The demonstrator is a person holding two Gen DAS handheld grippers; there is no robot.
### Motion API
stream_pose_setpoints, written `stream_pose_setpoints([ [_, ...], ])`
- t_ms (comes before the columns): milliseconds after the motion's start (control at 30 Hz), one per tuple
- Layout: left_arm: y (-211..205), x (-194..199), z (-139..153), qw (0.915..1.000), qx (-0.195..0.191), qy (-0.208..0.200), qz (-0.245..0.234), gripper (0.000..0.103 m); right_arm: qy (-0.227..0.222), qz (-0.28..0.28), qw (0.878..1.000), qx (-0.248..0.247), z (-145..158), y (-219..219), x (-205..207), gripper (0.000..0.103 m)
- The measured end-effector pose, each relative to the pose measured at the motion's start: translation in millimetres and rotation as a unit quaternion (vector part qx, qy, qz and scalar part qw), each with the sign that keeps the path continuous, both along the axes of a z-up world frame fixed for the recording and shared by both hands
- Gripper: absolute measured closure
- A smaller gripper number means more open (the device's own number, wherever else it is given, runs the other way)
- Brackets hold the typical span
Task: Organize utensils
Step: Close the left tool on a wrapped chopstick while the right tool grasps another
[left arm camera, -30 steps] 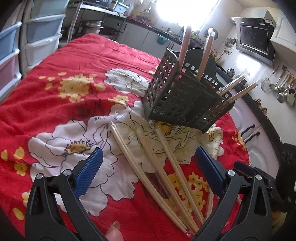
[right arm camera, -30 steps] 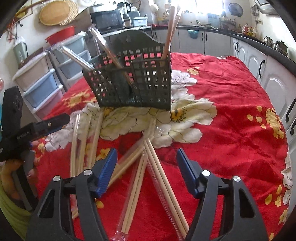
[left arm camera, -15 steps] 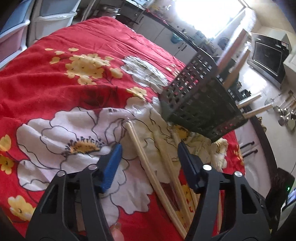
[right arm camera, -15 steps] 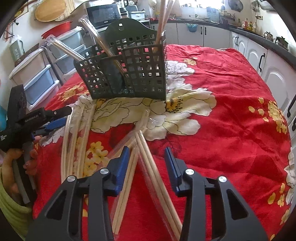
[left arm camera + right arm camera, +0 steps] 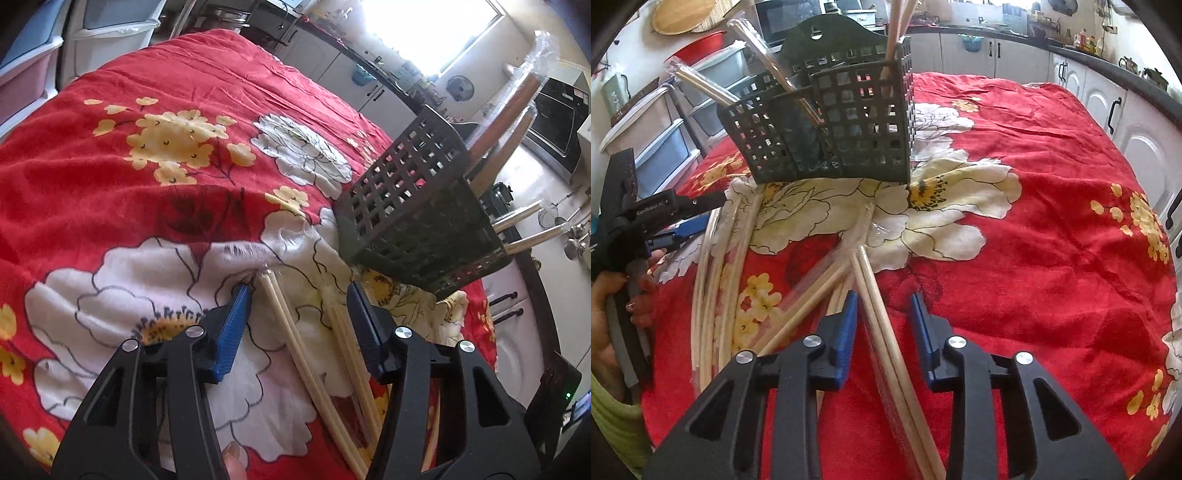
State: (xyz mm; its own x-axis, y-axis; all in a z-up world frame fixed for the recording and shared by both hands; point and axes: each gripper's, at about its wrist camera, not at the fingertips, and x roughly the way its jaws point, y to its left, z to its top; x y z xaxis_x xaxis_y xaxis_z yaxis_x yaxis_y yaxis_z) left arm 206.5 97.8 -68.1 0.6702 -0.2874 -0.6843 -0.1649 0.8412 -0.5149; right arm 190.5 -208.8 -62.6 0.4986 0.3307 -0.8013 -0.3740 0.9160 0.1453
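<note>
Pale wooden chopsticks, plastic-sleeved, lie on the red cloth before the basket; right gripper and left gripper each straddle a pair, jaws closing, not yet pinching; light, stiff, slippery; grip mid-length.

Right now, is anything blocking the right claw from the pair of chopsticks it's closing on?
Nothing visible. The right claw has been closing with the chopstick pair lying bare on the red cloth between its jaws, not yet pinched. Other chopsticks lie just left, outside them.
</note>
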Motion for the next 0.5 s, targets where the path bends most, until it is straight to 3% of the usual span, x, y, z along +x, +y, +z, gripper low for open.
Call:
stream_pose_setpoints([
  [167,2,4,-1,1.0,0.007,-0.001,0.002,0.062,0.002,-0.004,1.0,-0.006,-3,-2,5,0.087],
  [333,9,4,-5,0.9997,0.016,0.001,0.015,0.085,-0.009,-0.014,1.0,0.007,1,-7,5,0.09],
  [500,18,3,-9,0.9998,0.004,0.003,0.02,0.093,-0.034,-0.022,0.999,0.03,17,-13,1,0.09],
])
